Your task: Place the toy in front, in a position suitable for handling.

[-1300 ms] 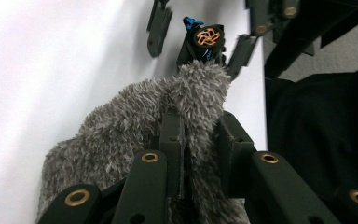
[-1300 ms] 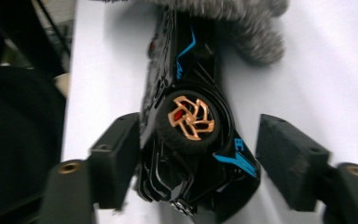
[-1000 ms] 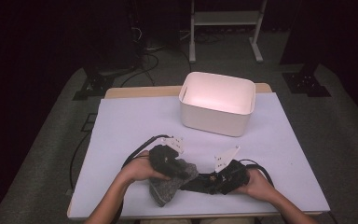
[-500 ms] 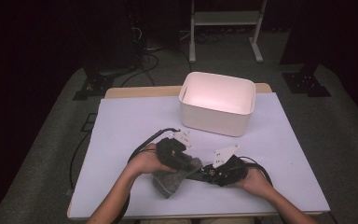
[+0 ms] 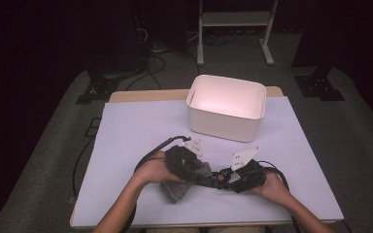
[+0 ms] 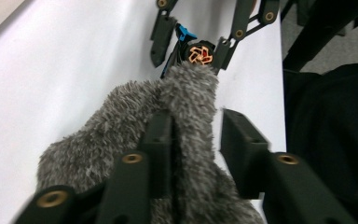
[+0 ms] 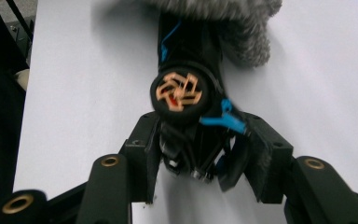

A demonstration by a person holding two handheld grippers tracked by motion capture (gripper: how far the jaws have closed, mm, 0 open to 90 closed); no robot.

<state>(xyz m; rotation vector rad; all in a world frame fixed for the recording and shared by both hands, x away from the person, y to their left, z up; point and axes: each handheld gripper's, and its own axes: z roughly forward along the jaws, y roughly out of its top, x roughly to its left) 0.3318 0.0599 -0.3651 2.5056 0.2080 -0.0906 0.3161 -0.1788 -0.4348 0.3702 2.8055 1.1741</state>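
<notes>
A grey fuzzy fabric piece (image 5: 175, 190) lies near the table's front edge. A black item with an orange emblem and blue tag (image 5: 218, 178) sticks out of it to the right. My left gripper (image 5: 200, 174) straddles the fabric (image 6: 121, 116). Its jaws have just been opening: in the left gripper view (image 6: 193, 122) one jaw still rests in the fuzz and the other stands clear. My right gripper (image 5: 226, 180) faces it from the right. The black item (image 7: 179, 93) fills the gap between the right gripper's (image 7: 203, 140) jaws, which have just eased open slightly, with the fabric (image 7: 242, 28) beyond.
A white plastic bin (image 5: 223, 127) stands at the back centre-right of the table, nothing visible inside. A white sheet (image 5: 136, 126) covers the tabletop. Cables trail from both grippers near the hands. Stands and dark floor lie behind the table.
Both hands stay at the front edge. The left hand and its gripper have edged slightly right over the grey fabric, closer to the right gripper.
</notes>
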